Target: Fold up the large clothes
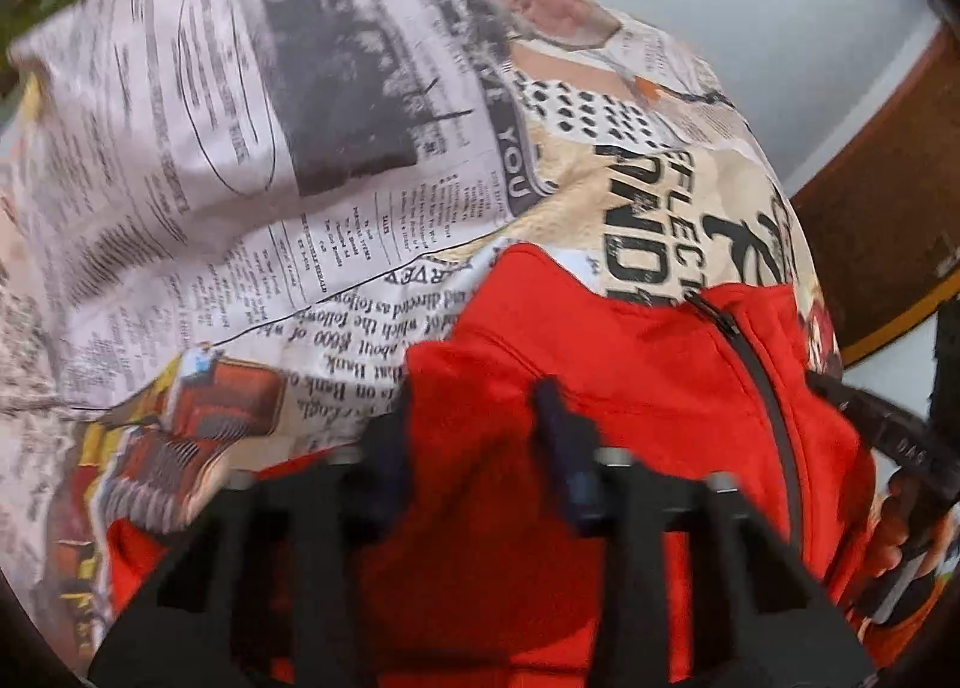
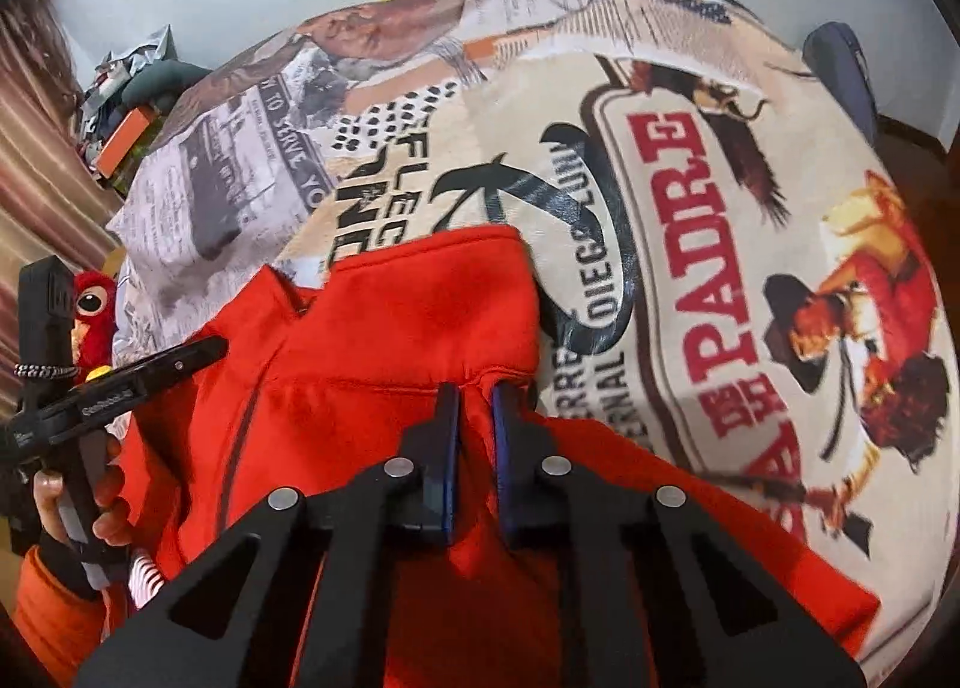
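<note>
Right tool (image 2: 475, 394) pinches the red jacket (image 2: 384, 340); left tool (image 1: 474, 406) stands apart; only the right view shows a red plush (image 2: 93, 322).

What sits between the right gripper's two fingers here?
A fold of the red jacket is pinched in the right gripper, seen in the right wrist view.

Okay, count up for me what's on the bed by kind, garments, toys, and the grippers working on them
Garments: 1, the red zip jacket
Printed bedsheets: 1
Stuffed toys: 1, the red bird toy
Grippers: 2, the left gripper and the right gripper
Total: 5
The clutter at the far edge is too blurred to count.
</note>
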A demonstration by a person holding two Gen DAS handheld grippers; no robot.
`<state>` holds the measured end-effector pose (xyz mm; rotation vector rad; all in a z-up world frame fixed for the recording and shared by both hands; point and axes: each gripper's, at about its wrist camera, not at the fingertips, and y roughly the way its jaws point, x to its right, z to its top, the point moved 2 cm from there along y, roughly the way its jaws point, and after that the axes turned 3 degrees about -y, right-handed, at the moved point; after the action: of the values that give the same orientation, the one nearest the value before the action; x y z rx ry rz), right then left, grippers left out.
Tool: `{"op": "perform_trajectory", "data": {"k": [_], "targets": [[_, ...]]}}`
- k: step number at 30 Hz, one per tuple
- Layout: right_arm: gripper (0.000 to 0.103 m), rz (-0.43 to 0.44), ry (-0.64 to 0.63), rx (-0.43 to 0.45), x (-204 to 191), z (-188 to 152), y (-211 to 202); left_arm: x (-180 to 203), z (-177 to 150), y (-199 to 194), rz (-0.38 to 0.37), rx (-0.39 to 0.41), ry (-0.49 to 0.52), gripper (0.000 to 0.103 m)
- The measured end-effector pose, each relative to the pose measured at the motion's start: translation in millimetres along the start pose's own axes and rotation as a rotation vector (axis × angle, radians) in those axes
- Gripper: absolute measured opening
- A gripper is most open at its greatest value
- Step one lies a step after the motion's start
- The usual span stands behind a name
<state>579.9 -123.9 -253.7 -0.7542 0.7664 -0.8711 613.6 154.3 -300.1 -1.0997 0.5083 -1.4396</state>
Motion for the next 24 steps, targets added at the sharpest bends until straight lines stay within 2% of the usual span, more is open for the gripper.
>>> {"op": "perform_trajectory", "data": {"k": [3,5,13,15,18,24], "targets": [[0.009,0.017,0.002,0.021,-8.6,-6.3,-22.4,6.6,-7.1,-25.5,0.023,0.008,0.054,0.005],[0.009,0.017,-0.017,0.044,-18.2,-12.2,-41.9,7.9,-11.3,-43.7,-0.002,0.012,0.053,0.005],[0.008,0.008,-0.08,0.137,-52.5,-45.8,-129.1,37.3,-47.8,-157.5,-0.077,0.121,0.128,0.005],[0.008,0.015,-0.089,0.15,-58.2,-59.3,-147.7,41.1,-66.6,-183.7,-0.113,0.128,0.131,0.005],[0.007,0.013,-0.104,0.146,-67.6,-87.0,-166.6,47.4,-94.0,-202.2,-0.115,0.12,0.149,0.005],[0.006,0.002,-0.115,0.094,-77.2,-150.2,-177.6,43.9,-171.8,-211.4,-0.106,0.051,0.168,0.005]]}}
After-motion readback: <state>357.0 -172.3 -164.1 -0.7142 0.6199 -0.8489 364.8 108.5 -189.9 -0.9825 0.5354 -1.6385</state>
